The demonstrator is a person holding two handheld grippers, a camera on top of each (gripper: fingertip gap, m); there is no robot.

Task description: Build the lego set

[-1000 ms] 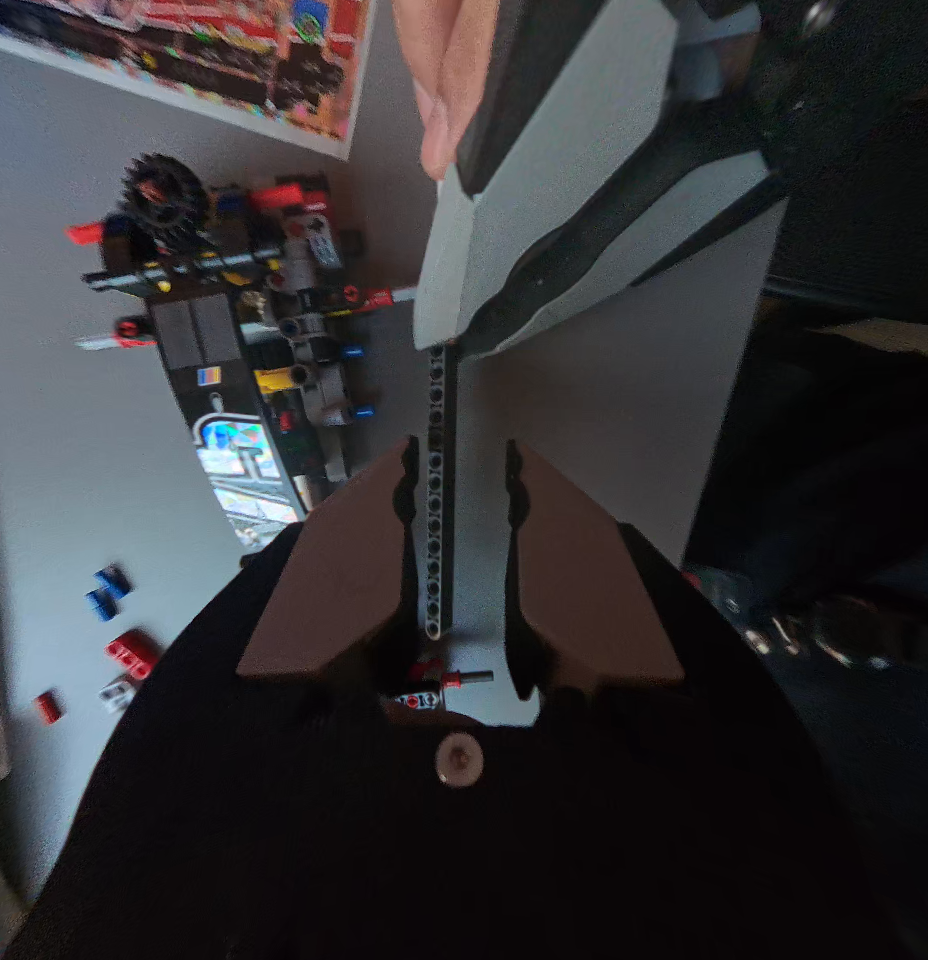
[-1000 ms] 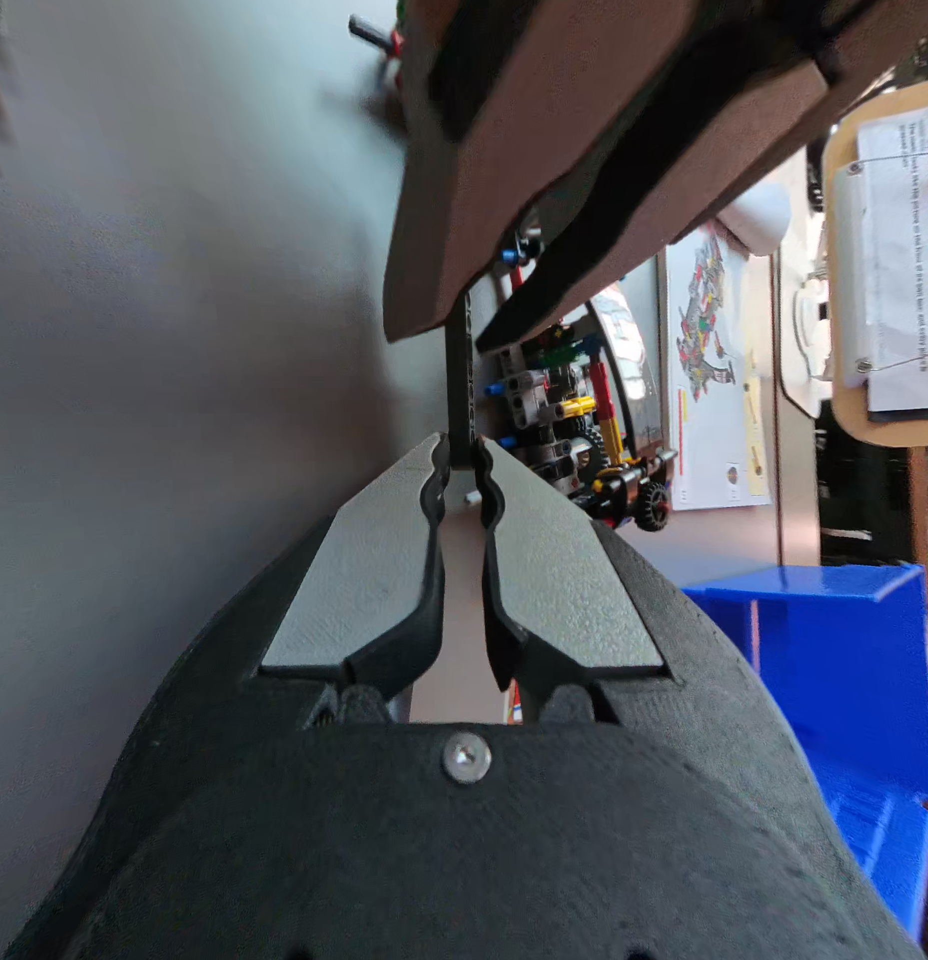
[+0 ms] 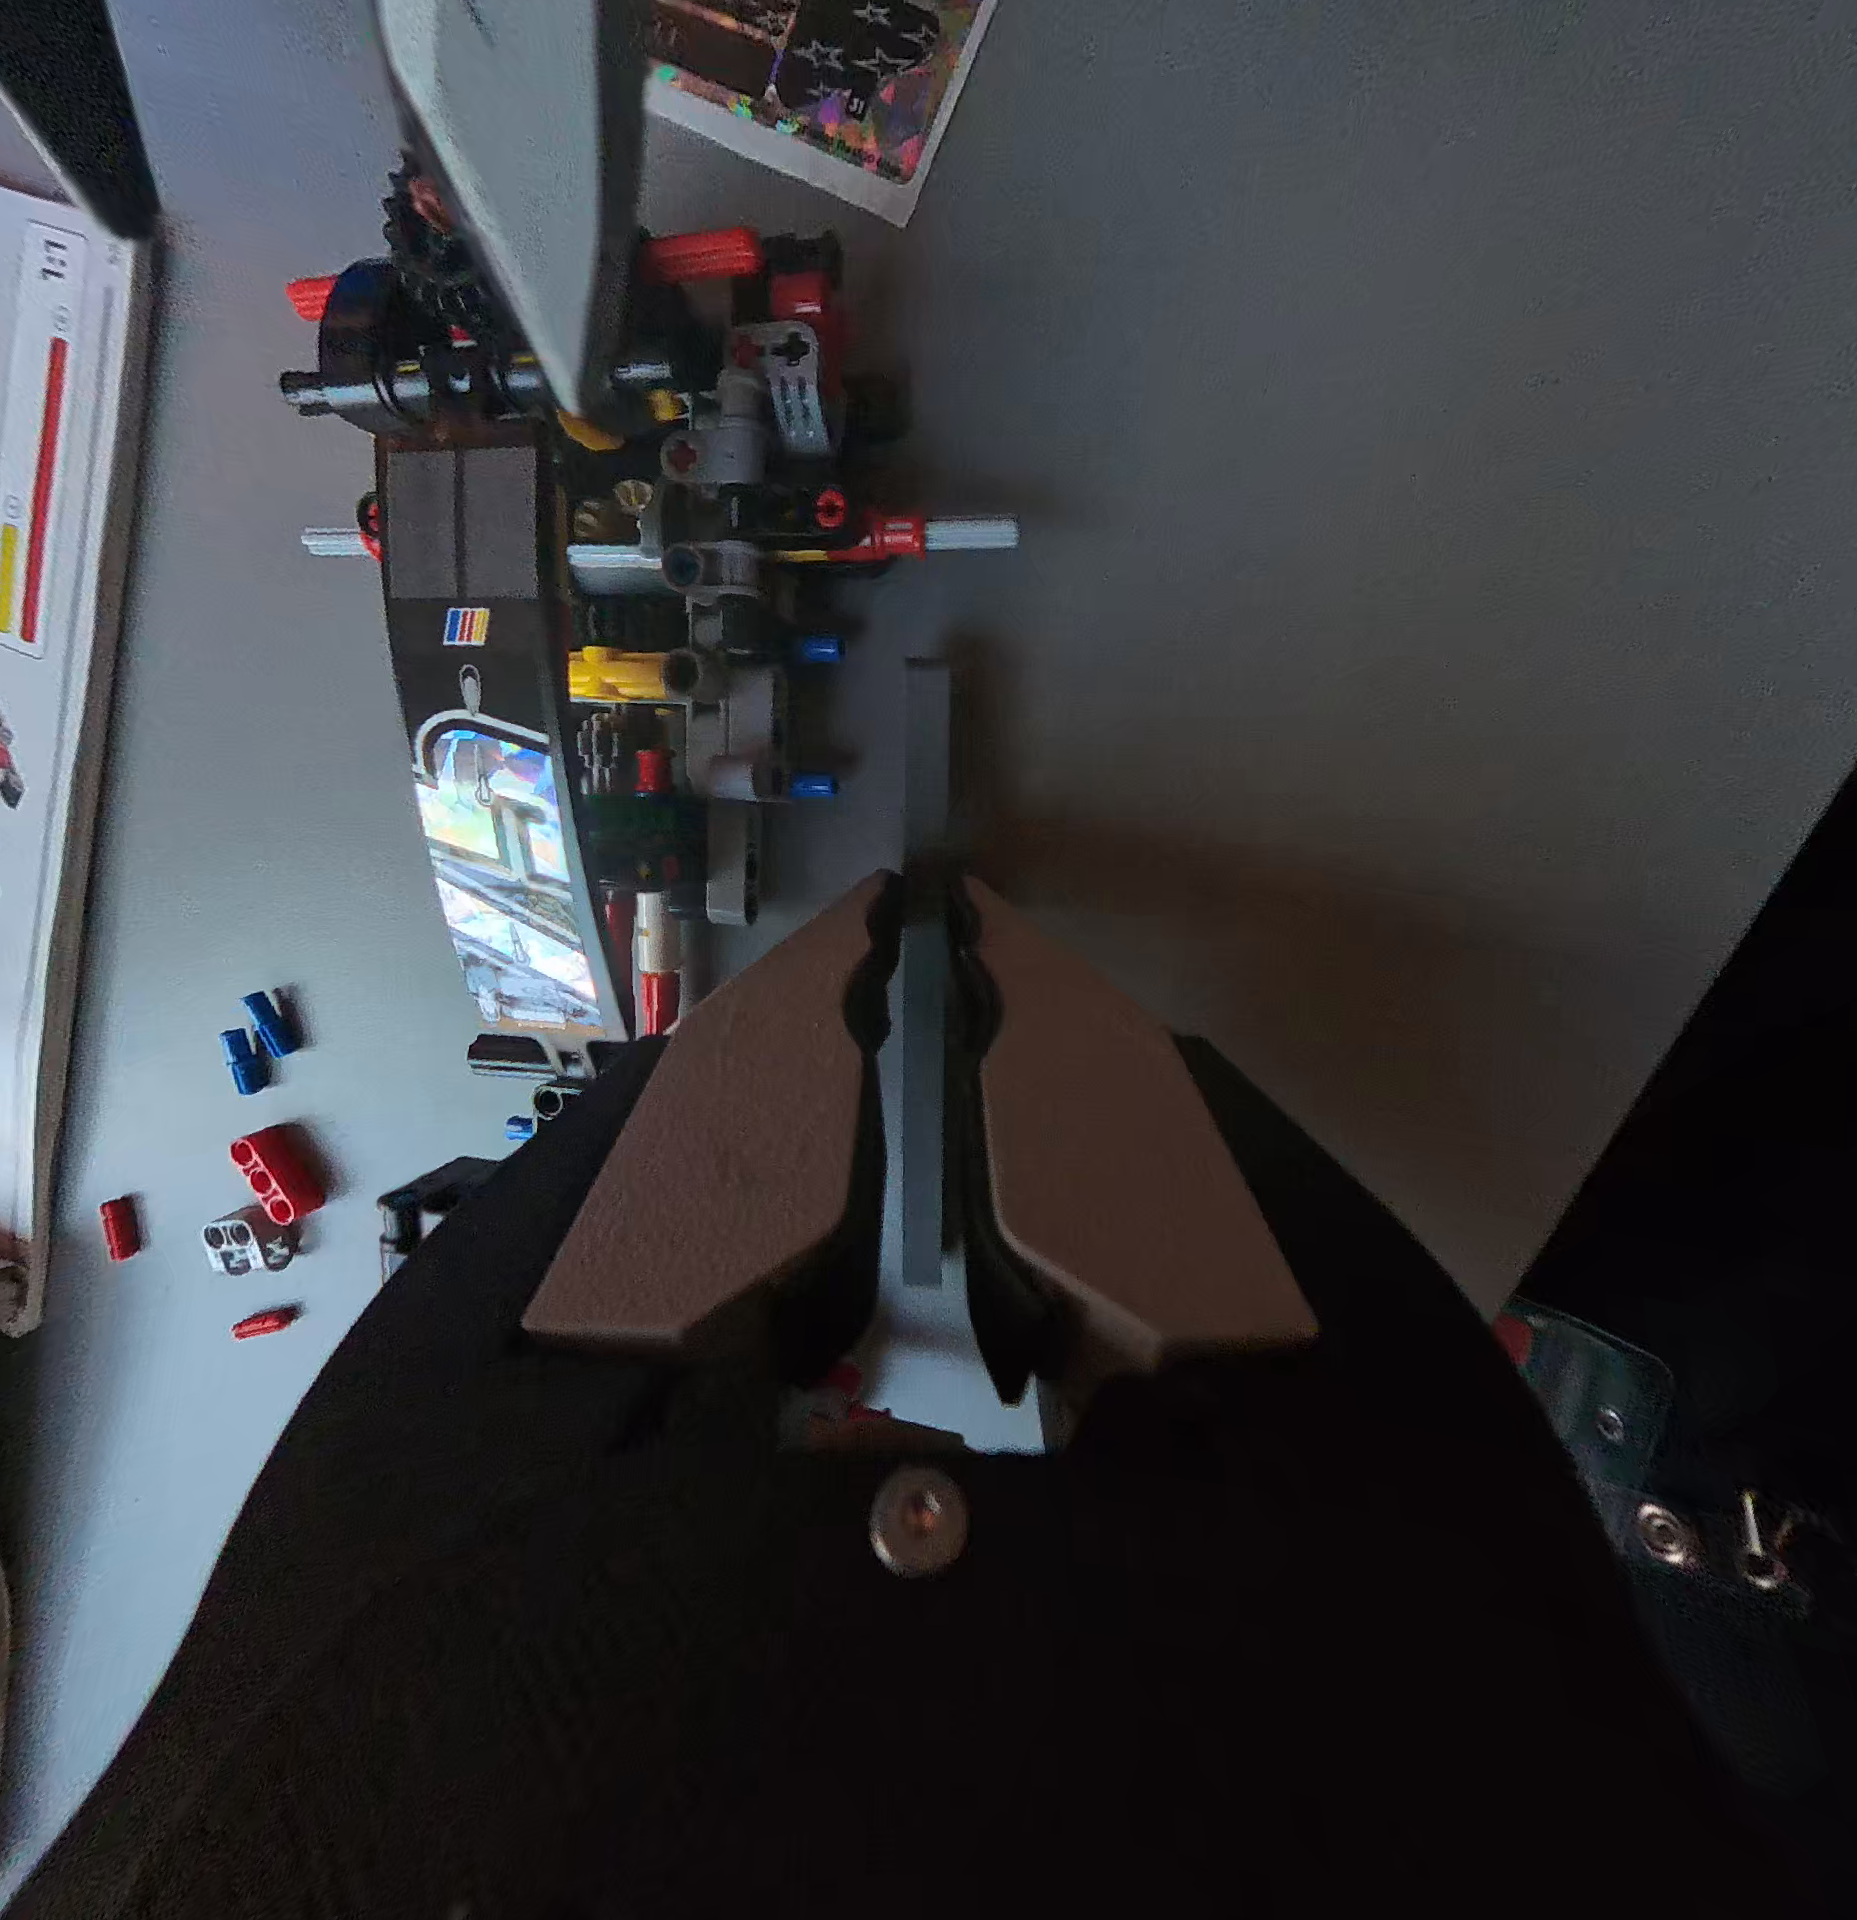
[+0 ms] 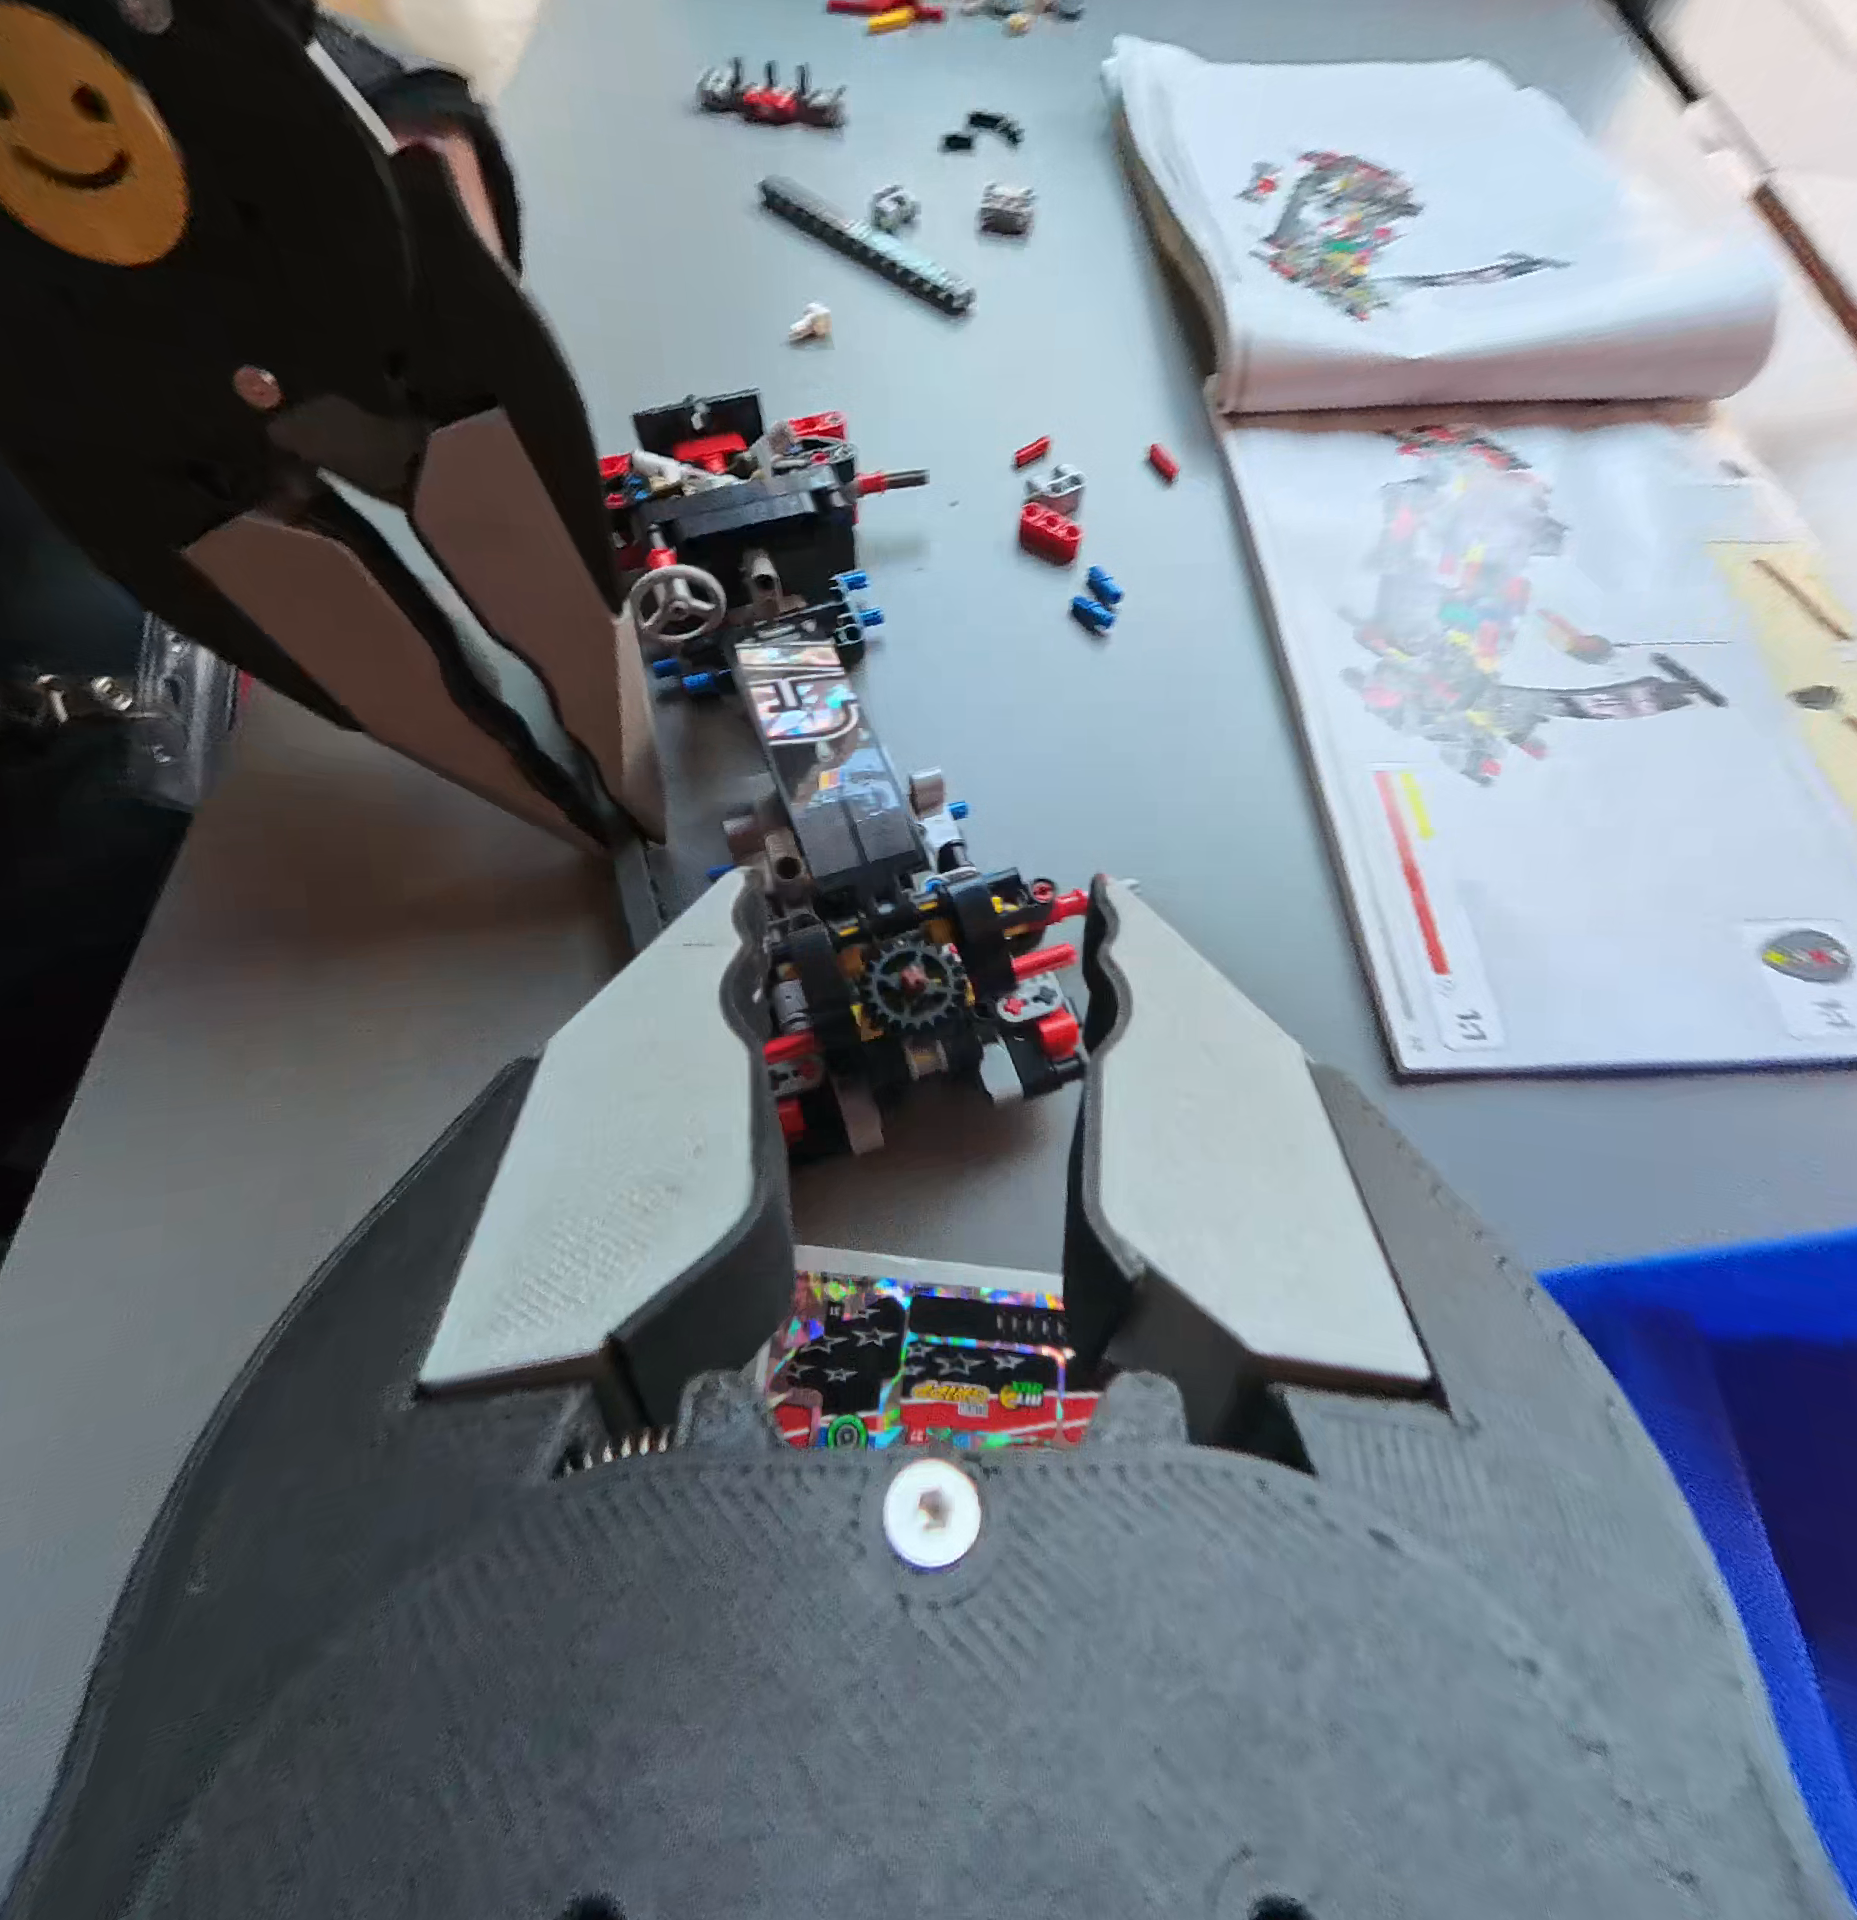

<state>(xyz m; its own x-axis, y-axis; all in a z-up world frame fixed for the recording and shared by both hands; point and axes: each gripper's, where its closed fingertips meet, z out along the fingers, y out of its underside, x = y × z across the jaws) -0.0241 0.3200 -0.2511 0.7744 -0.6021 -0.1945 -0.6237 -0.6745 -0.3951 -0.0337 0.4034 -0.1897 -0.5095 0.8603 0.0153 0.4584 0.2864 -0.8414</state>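
Left wrist view: we see the left tongs [image 3: 922,894], brown-faced, closed on a long grey beam [image 3: 926,758] that runs lengthwise between the fingers and projects ahead of the tips, both pads pressed against its sides. The beam lies just beside the partly built brick car chassis [image 3: 591,644] on the grey worktop [image 3: 1371,468]. Loose parts sit to the left of the tongs: two blue pins [image 3: 257,1039], a red connector [image 3: 269,1169] and a small red pin [image 3: 120,1226]. An open instruction booklet [image 3: 30,623] lies at the left edge, and a holographic sticker sheet [image 3: 810,94] lies beyond the chassis.

Right wrist view: we see the right tongs [image 4: 919,935], grey-faced, standing wide open, with the gear end of the chassis [image 4: 903,987] between the fingers; whether either pad touches the chassis we cannot tell. A black gear [image 4: 911,987] faces the camera. The left tongs [image 4: 612,821] appear at upper left with their tips down beside the chassis, the beam [image 4: 638,883] showing beneath them. Farther off lie a long black toothed beam [image 4: 867,249] and scattered small parts. The booklet [image 4: 1589,727] lies to the right, and a blue bin [image 4: 1755,1455] stands at lower right.
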